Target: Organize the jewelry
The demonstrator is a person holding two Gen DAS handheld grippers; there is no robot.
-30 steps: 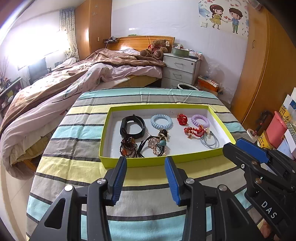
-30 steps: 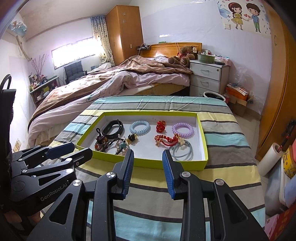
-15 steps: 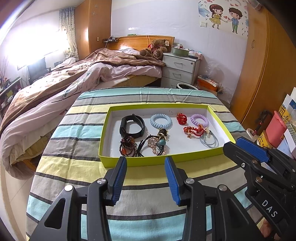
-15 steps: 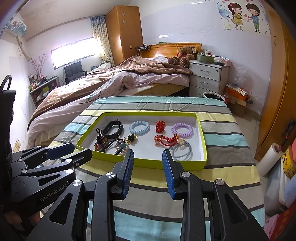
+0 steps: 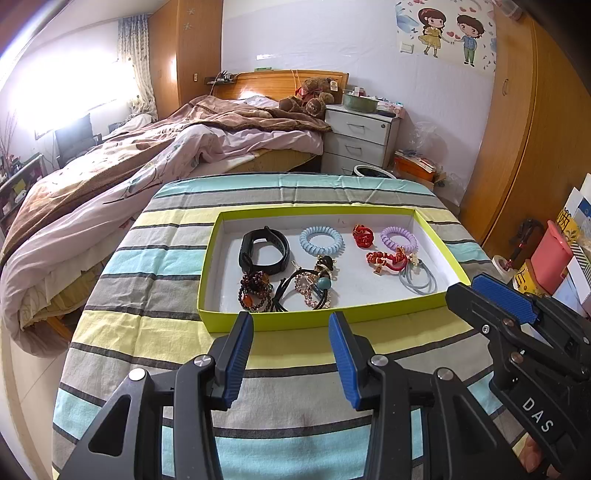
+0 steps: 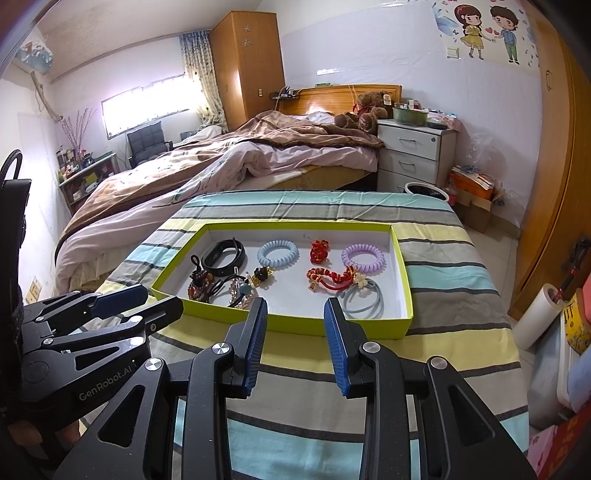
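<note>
Left tool (image 5: 291, 332) and right tool (image 6: 295, 318) both released, empty, at frame bottom; lime-green shallow cardboard tray (image 5: 317, 320) mid-frame holds tangled beaded bracelets (image 5: 255, 291) lower left, risk snagging several together

Bedroom, as I see it ahead of me. White walls; cartoon couple sticker (image 6: 487, 31) high on the far wall. Bright window (image 6: 147, 107) at left, patterned curtain (image 6: 201, 77) beside it. Wooden wardrobe (image 6: 247, 66) in the far corner; wooden doors (image 5: 535, 155) along my right. Unmade bed (image 5: 166, 166) with brown and pink quilt, teddy bear (image 5: 310, 98) at its headboard. White drawer nightstand (image 5: 360, 140) just beside the bed. Dark chair (image 6: 147, 142) under the window. Pale tiled floor (image 6: 487, 243).
</note>
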